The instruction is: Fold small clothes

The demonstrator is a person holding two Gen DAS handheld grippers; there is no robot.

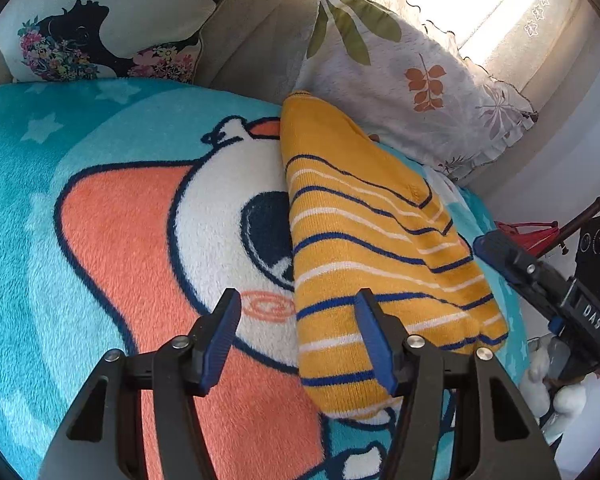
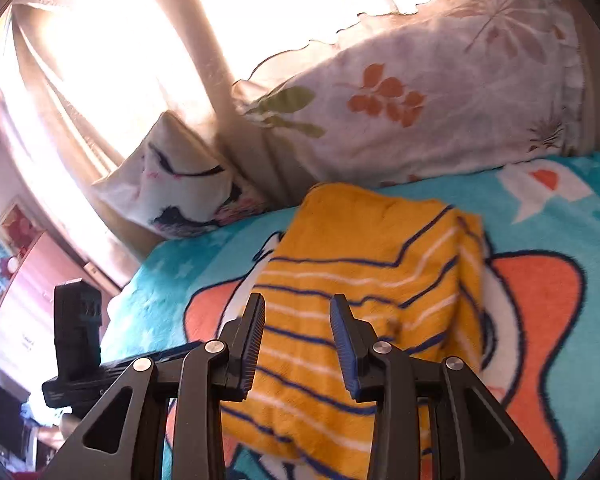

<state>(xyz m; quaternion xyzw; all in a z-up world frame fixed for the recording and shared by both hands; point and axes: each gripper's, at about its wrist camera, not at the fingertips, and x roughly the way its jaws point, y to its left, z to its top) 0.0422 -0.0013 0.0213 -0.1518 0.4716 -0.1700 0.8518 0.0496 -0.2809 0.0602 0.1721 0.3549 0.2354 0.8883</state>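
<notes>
A small yellow knit garment [image 1: 372,248] with blue and white stripes lies folded into a narrow bundle on a turquoise cartoon blanket [image 1: 100,220]. My left gripper [image 1: 298,312] is open and empty, hovering over the garment's near left edge. The right gripper's body [image 1: 548,280] shows at the garment's right side. In the right wrist view the garment [image 2: 380,280] lies straight ahead on the blanket [image 2: 560,320]. My right gripper [image 2: 298,316] is open and empty just above its near end. The left gripper's body [image 2: 76,344] shows at the left.
A leaf-print pillow [image 1: 412,88] rests behind the garment, also in the right wrist view [image 2: 420,112]. A floral silhouette cushion [image 1: 100,28] leans on the sofa back [image 1: 260,48]. Bright curtains [image 2: 120,60] hang behind. The blanket's edge drops off at the right [image 1: 516,320].
</notes>
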